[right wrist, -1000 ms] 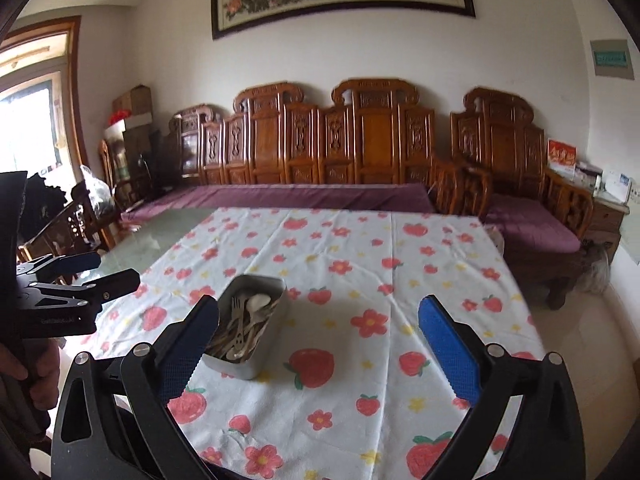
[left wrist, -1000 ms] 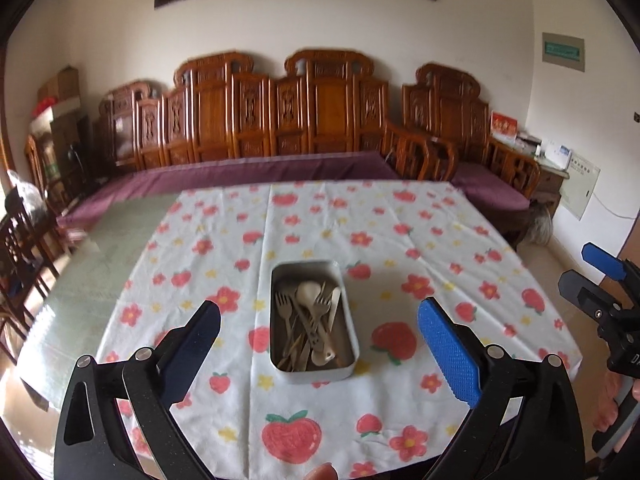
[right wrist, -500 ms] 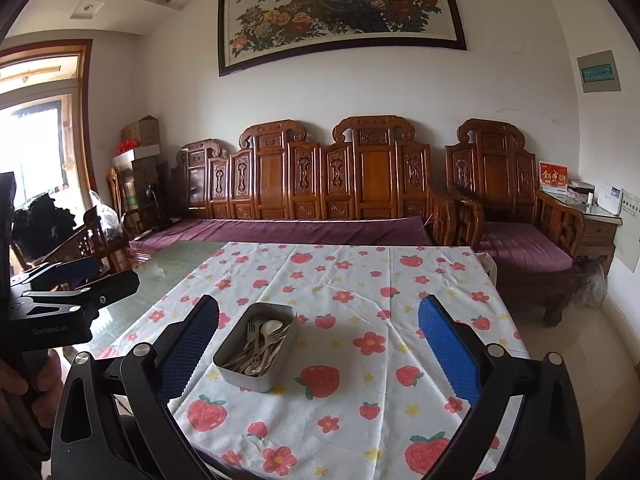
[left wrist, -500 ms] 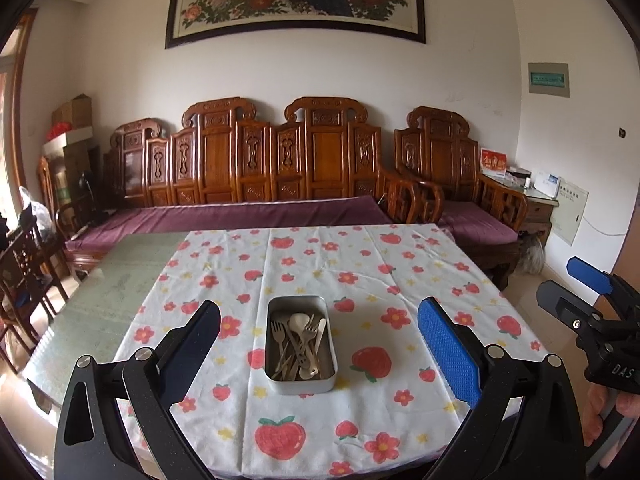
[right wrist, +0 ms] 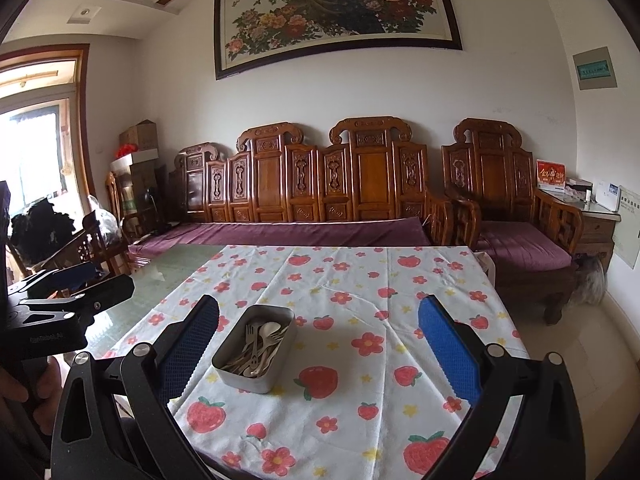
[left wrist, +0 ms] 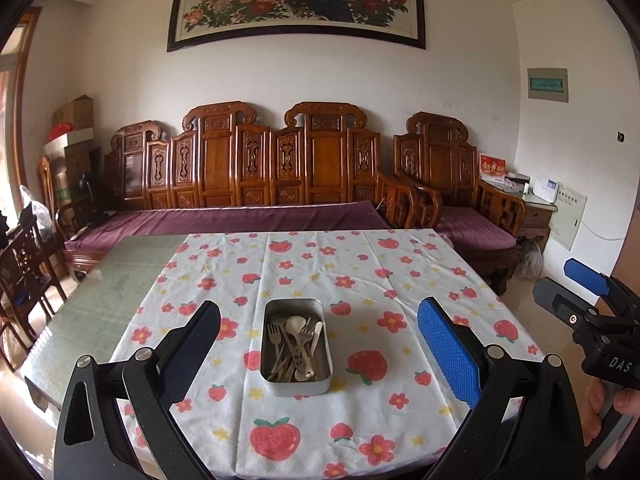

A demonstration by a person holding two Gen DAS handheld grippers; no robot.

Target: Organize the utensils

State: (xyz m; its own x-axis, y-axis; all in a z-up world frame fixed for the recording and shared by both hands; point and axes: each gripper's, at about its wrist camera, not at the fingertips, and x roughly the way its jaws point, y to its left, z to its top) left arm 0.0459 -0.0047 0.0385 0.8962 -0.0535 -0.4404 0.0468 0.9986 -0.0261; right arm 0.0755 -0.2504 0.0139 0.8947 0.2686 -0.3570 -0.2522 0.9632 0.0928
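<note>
A rectangular metal tin (left wrist: pixel 296 376) stands on a strawberry-print tablecloth (left wrist: pixel 360 280). It holds several pale forks and spoons (left wrist: pixel 296 340) in a loose heap. It also shows in the right wrist view (right wrist: pixel 244 376), left of centre. My left gripper (left wrist: pixel 320 344) is open and empty, held back from the table's near edge with the tin between its fingers in view. My right gripper (right wrist: pixel 318 344) is open and empty, to the right of the tin. Each gripper shows at the edge of the other's view.
The cloth covers the right part of a glass-topped table (left wrist: pixel 108 292). A carved wooden sofa with purple cushions (left wrist: pixel 248 216) runs behind it. Dark chairs (left wrist: pixel 24 264) stand at the left. A side table (left wrist: pixel 536 208) is at the right wall.
Both grippers have pulled back and tilted up from the table. The tin now looks smaller and lower in view, and more wall and the painting show. Both stay open.
</note>
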